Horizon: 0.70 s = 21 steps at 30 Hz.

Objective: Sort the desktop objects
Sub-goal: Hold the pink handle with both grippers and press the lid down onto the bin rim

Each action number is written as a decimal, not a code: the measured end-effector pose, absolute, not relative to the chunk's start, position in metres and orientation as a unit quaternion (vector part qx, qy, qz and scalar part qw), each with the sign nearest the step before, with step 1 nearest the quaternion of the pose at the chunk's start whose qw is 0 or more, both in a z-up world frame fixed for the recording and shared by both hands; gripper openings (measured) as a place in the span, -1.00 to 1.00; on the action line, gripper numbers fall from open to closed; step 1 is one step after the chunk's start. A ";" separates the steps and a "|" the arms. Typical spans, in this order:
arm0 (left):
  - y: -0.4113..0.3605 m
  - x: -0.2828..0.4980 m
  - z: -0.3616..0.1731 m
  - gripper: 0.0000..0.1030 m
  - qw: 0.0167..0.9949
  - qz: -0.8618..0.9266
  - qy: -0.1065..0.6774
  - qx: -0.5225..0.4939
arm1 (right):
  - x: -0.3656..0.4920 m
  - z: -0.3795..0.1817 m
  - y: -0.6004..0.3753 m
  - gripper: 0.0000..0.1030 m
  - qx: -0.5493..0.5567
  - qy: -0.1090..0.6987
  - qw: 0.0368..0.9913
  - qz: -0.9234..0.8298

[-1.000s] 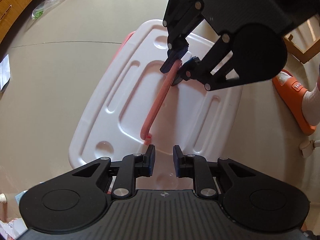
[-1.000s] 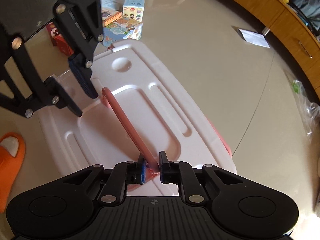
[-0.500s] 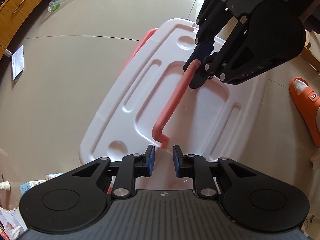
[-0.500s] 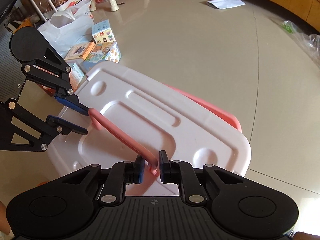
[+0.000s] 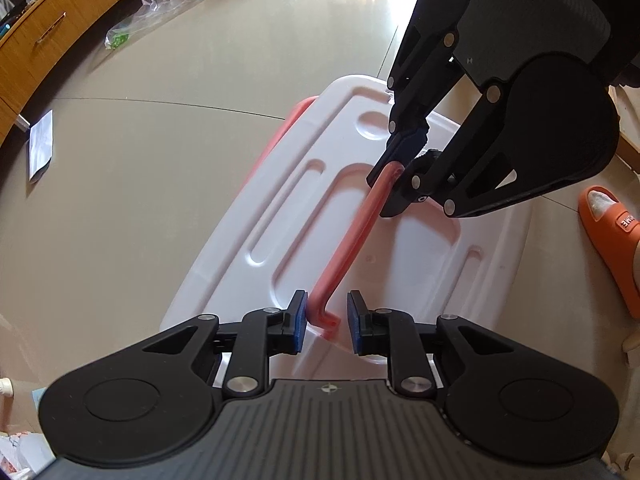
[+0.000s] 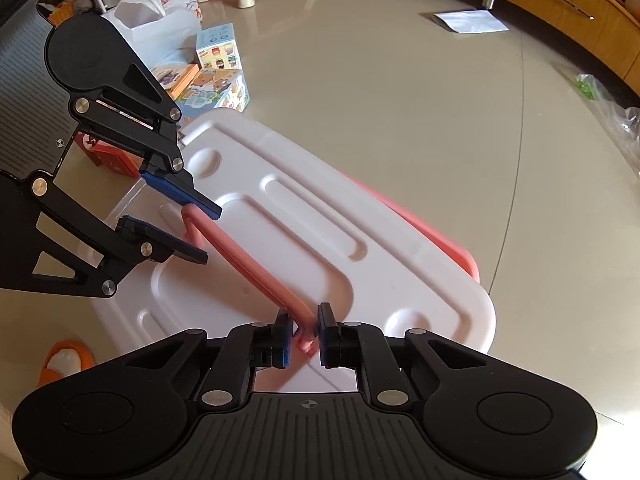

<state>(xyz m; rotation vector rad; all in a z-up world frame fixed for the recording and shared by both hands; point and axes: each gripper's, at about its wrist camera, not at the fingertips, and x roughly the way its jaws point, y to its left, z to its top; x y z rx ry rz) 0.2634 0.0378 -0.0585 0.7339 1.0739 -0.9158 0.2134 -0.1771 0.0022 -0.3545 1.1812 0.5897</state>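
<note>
A storage box with a white lid [image 5: 360, 240] and pink body sits on the floor; it also shows in the right wrist view [image 6: 320, 232]. Its pink handle [image 5: 348, 240] is raised over the lid. My right gripper [image 6: 303, 334] is shut on one end of the pink handle [image 6: 256, 268]; it appears in the left wrist view [image 5: 396, 184]. My left gripper [image 5: 327, 322] is open, with the handle's other bent end between its pads, touching the left pad; it appears in the right wrist view [image 6: 198, 232].
An orange slipper [image 5: 612, 240] lies right of the box. Toy boxes [image 6: 216, 76] and a white bag [image 6: 156, 28] stand beyond it. A paper sheet [image 5: 40, 144], a plastic bag [image 5: 148, 20] and wooden cabinets [image 5: 44, 28] line the far side.
The left gripper has moved forward so the handle's bent end now sits between its pads. The right gripper stays shut on the other end; the box appears shifted in both views.
</note>
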 end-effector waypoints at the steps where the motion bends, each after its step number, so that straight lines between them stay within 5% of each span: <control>1: 0.036 0.261 -0.057 -0.58 0.702 -0.409 0.482 0.327 | 0.213 0.004 -0.177 -0.78 -0.166 0.545 0.776 0.272; 21: 0.047 0.237 -0.029 -0.58 0.715 -0.370 0.480 0.349 | 0.214 -0.013 -0.200 -0.78 -0.177 0.518 0.797 0.255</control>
